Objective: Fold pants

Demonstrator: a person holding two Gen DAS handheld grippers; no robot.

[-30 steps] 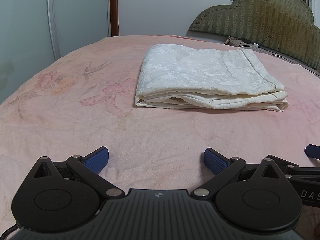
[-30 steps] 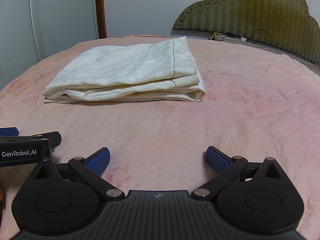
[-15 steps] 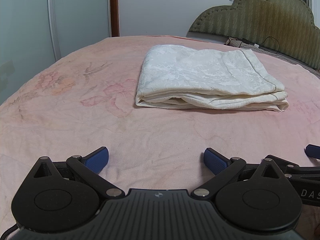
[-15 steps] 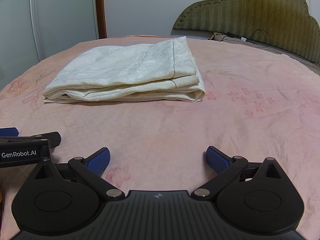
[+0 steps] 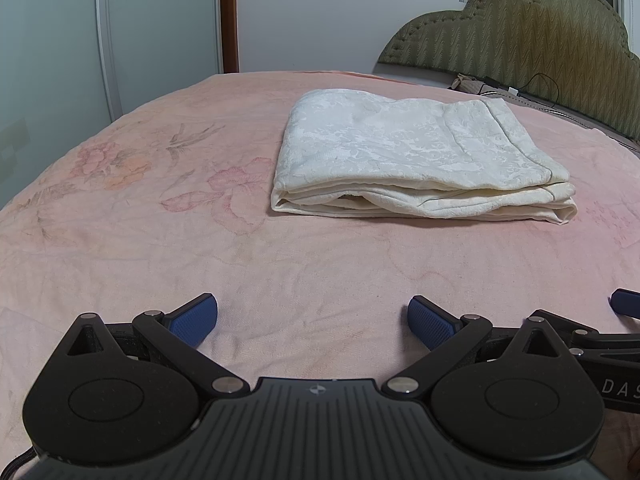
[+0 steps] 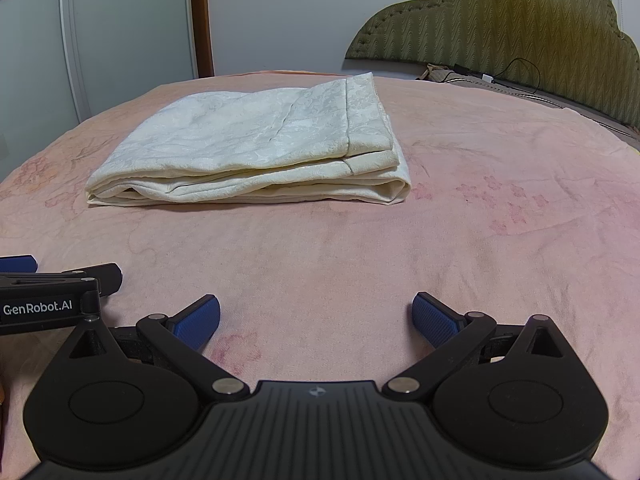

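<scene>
One pair of pants point(image 5: 416, 156), cream coloured, sits folded into a flat rectangle on the pink bedspread point(image 5: 160, 240), and honestly the fold looks finished to me. Its long axis runs left-right across both views, layered edges facing the cameras. From the left gripper point(image 5: 312, 318) the stack lies around 1 o'clock; from the right gripper point(image 6: 316, 316) it's more like 11 o'clock, so it's roughly centred between them and neither looks clearly nearer. Both grippers are spread wide, holding nothing, low over the sheet and well apart from the cloth. Any next touch would mean reaching straight ahead toward that near long edge. Green headboard point(image 6: 500, 16) is off at 1-2 o'clock behind.
</scene>
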